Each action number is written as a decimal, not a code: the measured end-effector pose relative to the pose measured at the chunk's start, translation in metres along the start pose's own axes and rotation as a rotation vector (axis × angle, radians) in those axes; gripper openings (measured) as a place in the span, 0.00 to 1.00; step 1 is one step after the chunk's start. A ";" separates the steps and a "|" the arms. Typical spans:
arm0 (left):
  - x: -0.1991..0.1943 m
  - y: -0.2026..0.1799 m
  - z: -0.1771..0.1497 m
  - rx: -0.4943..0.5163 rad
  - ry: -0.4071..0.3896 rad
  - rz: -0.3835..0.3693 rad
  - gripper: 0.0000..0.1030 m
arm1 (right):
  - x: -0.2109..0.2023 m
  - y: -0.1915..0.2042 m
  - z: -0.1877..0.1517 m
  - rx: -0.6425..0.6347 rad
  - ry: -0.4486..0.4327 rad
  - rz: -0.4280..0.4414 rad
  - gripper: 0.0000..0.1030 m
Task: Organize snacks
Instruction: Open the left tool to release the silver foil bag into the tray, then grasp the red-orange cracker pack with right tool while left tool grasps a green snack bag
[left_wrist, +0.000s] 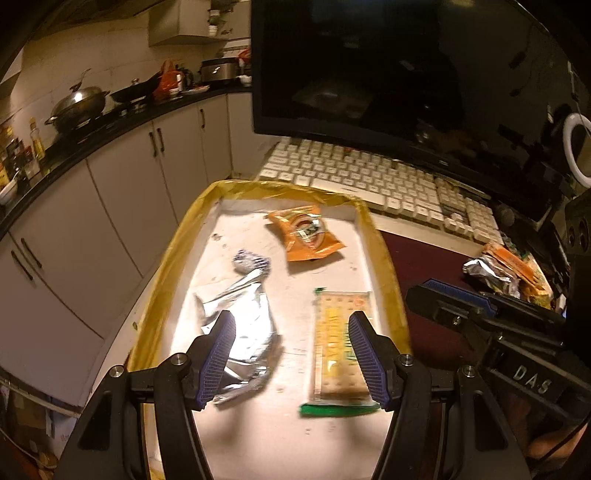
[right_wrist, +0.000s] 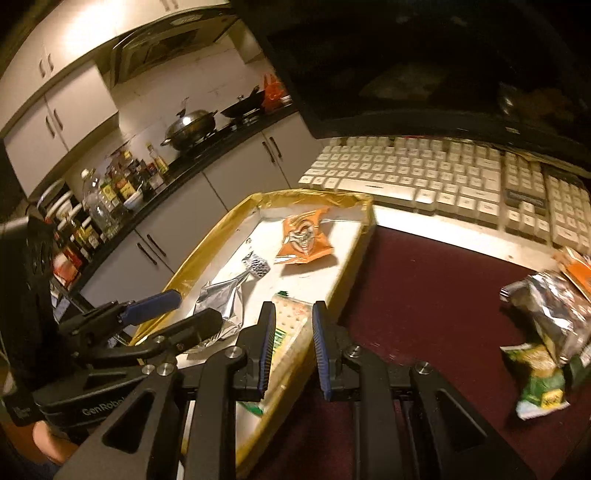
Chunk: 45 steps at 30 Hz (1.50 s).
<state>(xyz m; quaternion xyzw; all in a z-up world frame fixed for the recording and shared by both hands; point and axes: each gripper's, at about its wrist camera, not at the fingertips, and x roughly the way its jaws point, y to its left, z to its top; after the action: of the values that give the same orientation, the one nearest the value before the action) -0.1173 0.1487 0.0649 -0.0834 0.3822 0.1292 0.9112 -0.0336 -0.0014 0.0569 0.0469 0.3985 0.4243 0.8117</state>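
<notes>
A shallow box (left_wrist: 384, 258) with a yellow-taped rim (right_wrist: 347, 266) holds three snacks: an orange packet (left_wrist: 308, 232) (right_wrist: 303, 238) at the far end, a crumpled silver packet (left_wrist: 242, 325) (right_wrist: 221, 299) at left, and a cracker pack (left_wrist: 340, 347) (right_wrist: 290, 325) at right. My left gripper (left_wrist: 291, 354) (right_wrist: 173, 310) hovers open and empty over the box, between the silver packet and the cracker pack. My right gripper (right_wrist: 293, 349) (left_wrist: 461, 295) is open and empty above the box's right rim. Several loose snack packets (right_wrist: 554, 306) (left_wrist: 506, 269) lie on the dark red mat at right.
A white keyboard (left_wrist: 369, 177) (right_wrist: 424, 173) and a dark monitor (left_wrist: 369, 74) (right_wrist: 424, 66) stand behind the box. The dark red mat (right_wrist: 424, 295) lies right of the box. Kitchen cabinets and a counter with pots (left_wrist: 79, 103) run along the left.
</notes>
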 end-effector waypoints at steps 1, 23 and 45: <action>-0.001 -0.005 0.001 0.009 -0.001 -0.007 0.65 | -0.008 -0.008 0.001 0.020 -0.008 0.005 0.19; 0.042 -0.178 0.006 0.163 0.186 -0.325 0.71 | -0.130 -0.189 0.004 0.477 -0.332 -0.244 0.28; 0.088 -0.199 0.002 0.215 0.182 -0.296 0.50 | -0.115 -0.222 -0.005 0.571 -0.257 -0.326 0.43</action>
<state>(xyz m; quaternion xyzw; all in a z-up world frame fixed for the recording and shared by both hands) 0.0031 -0.0255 0.0136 -0.0520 0.4582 -0.0558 0.8856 0.0704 -0.2271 0.0310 0.2609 0.3978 0.1511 0.8665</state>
